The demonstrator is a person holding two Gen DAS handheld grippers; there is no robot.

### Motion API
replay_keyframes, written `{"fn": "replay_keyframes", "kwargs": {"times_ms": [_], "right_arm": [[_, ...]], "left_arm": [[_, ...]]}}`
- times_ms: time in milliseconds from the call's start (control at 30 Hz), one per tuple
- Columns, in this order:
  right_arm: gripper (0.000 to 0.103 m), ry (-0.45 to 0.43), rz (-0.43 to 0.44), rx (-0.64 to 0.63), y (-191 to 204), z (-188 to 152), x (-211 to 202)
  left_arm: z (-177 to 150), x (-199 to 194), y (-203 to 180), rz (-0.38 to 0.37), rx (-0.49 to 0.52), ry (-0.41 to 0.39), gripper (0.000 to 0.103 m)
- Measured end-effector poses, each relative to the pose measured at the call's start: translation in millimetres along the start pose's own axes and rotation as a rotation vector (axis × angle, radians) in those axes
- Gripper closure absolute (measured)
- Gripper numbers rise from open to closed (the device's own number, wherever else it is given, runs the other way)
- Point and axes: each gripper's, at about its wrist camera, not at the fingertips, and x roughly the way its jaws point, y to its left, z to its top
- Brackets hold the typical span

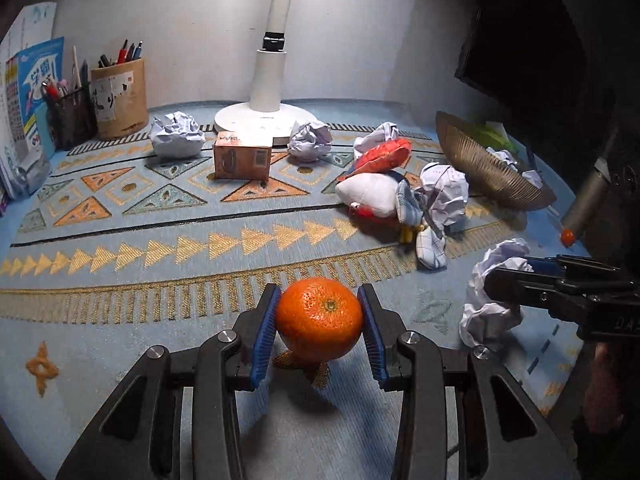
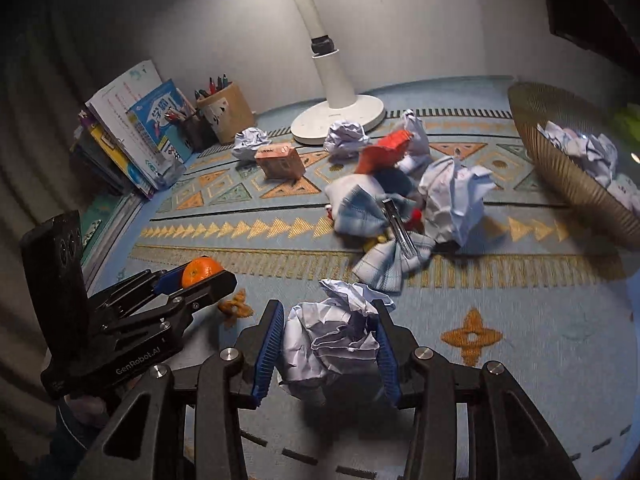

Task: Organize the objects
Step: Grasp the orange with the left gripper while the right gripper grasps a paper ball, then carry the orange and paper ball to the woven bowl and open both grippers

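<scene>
My left gripper [image 1: 320, 320] is shut on an orange [image 1: 320, 318], held a little above the patterned cloth; the orange [image 2: 200, 272] also shows in the right wrist view, between the left gripper's jaws. My right gripper [image 2: 330, 344] is shut on a crumpled paper ball [image 2: 328, 340], which shows at the right of the left wrist view as a paper ball [image 1: 492, 300]. A ribbed brown basket [image 2: 560, 168] at the far right holds several paper balls. More paper balls [image 1: 176, 136] lie near the lamp.
A white lamp base [image 1: 256, 118] stands at the back. A small orange box [image 1: 242, 158], a stuffed toy with checked cloth [image 1: 384, 192], pen holders [image 1: 118, 98] and books [image 1: 28, 112] sit on the blue patterned cloth [image 1: 160, 248]. A dark monitor [image 1: 520, 40] is at the right.
</scene>
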Motion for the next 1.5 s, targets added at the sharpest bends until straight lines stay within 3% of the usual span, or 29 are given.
{"fn": "replay_keyframes", "kwargs": {"times_ms": [100,200,267,400,433,533,667,1000,1167,1200,1267,1400,1500], "right_arm": [[0.055,-0.019,0.022,0.002,-8,-10,4],[0.038,-0.043,0.059,0.037,-18,-21,5],[0.036,-0.059,0.077,0.05,-23,-27,1],[0.006,-0.075,0.066,0.048,-26,-37,-8],[0.005,-0.076,0.067,0.038,-26,-39,-10],[0.005,-0.073,0.057,-0.019,-22,-47,-15],[0.005,-0.066,-0.026,-0.099,-14,-60,-16],[0.005,-0.076,-0.045,-0.079,-17,-75,-20],[0.005,-0.066,-0.095,-0.12,-5,-75,-14],[0.008,-0.063,-0.11,-0.126,-4,-76,-12],[0.028,-0.052,-0.106,-0.134,-2,-76,-9],[0.04,-0.073,-0.086,-0.129,-2,-76,-13],[0.042,-0.097,-0.111,-0.133,-2,-72,-22]], "left_arm": [[-1,-4,0,-0.009,0.007,-0.022,0.067],[-3,0,5,-0.004,-0.01,-0.001,0.067],[-3,-2,7,-0.027,-0.018,-0.009,0.067],[-4,-4,5,-0.034,-0.01,-0.019,0.066],[-4,-4,4,-0.03,-0.006,-0.023,0.066],[-4,-6,3,-0.028,0.003,-0.033,0.066],[-4,-5,3,-0.031,0.004,-0.03,0.066],[-5,-6,2,-0.028,0.008,-0.031,0.066],[-5,-6,2,-0.027,0.008,-0.031,0.066],[-5,-6,2,-0.026,0.008,-0.03,0.066],[-5,-6,2,-0.027,0.01,-0.03,0.066],[-5,-6,2,-0.024,0.005,-0.03,0.066],[-2,-8,-1,-0.025,-0.002,-0.026,0.066]]}}
